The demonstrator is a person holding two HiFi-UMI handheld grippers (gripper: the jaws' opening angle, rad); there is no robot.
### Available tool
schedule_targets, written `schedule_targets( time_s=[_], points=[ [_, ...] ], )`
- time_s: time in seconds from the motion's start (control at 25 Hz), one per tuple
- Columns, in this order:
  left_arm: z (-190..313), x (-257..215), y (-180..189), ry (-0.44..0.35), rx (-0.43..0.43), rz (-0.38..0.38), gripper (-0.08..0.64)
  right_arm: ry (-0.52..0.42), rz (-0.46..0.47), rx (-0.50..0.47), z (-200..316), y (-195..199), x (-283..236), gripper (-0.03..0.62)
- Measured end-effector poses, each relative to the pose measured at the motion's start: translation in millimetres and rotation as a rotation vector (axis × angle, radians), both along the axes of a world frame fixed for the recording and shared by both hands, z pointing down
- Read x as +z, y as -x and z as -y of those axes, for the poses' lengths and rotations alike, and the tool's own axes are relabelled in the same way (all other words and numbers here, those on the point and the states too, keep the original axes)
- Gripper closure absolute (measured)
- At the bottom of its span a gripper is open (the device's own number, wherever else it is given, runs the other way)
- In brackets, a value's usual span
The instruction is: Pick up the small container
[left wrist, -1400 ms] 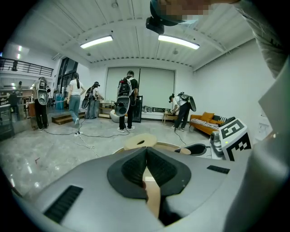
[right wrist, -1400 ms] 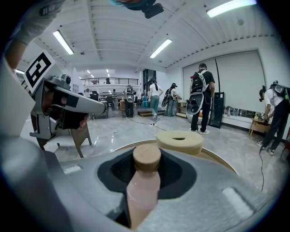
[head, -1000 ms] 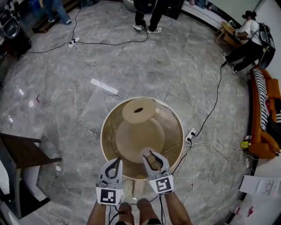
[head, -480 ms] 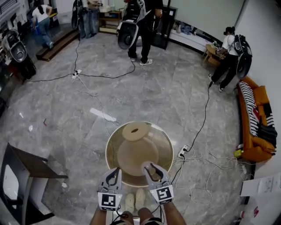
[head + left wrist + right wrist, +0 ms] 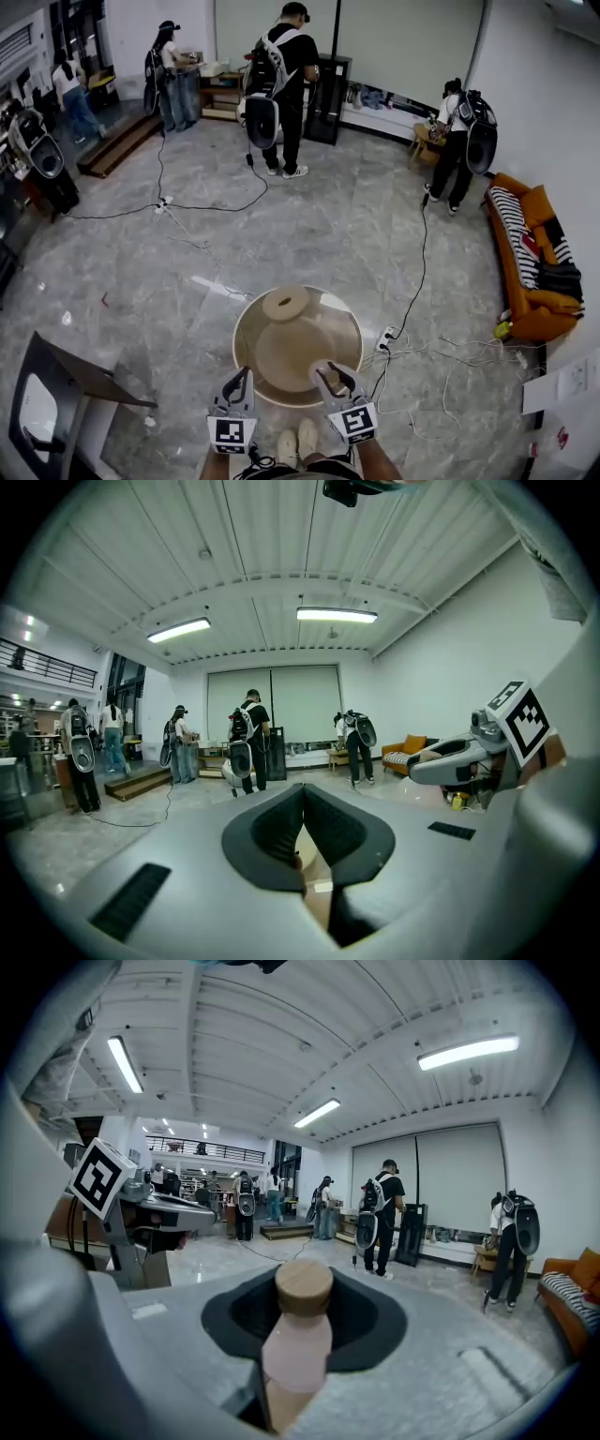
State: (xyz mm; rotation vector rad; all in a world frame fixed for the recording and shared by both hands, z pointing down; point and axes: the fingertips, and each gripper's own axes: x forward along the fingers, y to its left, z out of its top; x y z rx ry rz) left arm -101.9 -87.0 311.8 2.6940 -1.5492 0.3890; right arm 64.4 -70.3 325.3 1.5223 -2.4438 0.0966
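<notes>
The small container (image 5: 298,1346) is a pale pink bottle with a round wooden cap (image 5: 304,1287). It stands upright between the jaws of my right gripper (image 5: 302,1309), which is shut on its body. In the head view the right gripper (image 5: 330,378) holds the bottle (image 5: 323,369) over the near edge of a round wooden table (image 5: 246,349). My left gripper (image 5: 303,795) has its pads together with nothing between them. It hangs at the table's near left edge, where the left gripper (image 5: 235,383) is level with the right one.
A round wooden disc with a hole (image 5: 285,303) lies at the table's far side. Cables and a power strip (image 5: 386,335) run over the marble floor. A dark stand (image 5: 70,382) is at the left, an orange sofa (image 5: 527,274) at the right. Several people stand far back.
Both grippers have risen with the bottle still in the right one. The table looks smaller and lower now, and more of the room and the people at the back shows.
</notes>
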Motion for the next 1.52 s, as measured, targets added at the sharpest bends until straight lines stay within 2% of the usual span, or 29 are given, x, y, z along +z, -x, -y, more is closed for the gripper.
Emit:
schedule_targets(
  time_s=[0.2, 0.52, 0.76, 1.52],
  points=[
    [-23.3, -13.5, 9.0, -0.018, -0.004, 0.002, 0.541, -0.021, -0.029, 0.015, -28.2, -5.6, -15.8, 0.469],
    [-50.4, -10.2, 15.3, -0.001, 0.005, 0.004, 0.541, -0.012, -0.051, 0.046, -59.6, -15.0, -17.8, 0.469],
    [-48.3, -9.6, 14.9, -0.008, 0.01, 0.013, 0.541, -0.002, -0.046, 0.07, -60.8, -17.8, -19.2, 0.471],
    [-43.9, -7.2, 4.0, 0.006, 0.019, 0.015, 0.541, -0.014, -0.051, 0.063, -53.9, -22.9, -21.2, 0.471]
  ],
)
